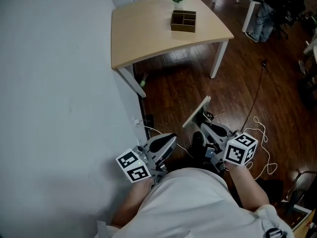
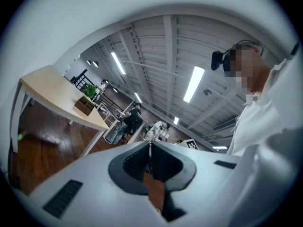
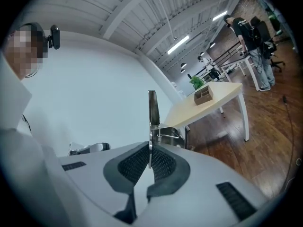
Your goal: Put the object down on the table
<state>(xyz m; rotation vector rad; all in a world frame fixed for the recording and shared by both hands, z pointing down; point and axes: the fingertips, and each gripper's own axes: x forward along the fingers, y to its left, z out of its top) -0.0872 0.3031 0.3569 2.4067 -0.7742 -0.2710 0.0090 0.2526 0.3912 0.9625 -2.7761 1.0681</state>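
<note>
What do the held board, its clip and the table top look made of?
Board: thin, stiff, pale matte sheet, maybe hardboard or plastic; can't tell. Clip: shiny metal, with a wire spring. Table top: light wood-look, smooth, likely laminate.

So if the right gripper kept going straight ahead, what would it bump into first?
The right gripper is shut on a clipboard, which sticks out in front. Past that, it would probably meet the white wall, just left of the wooden table, though depth is unclear.
</note>
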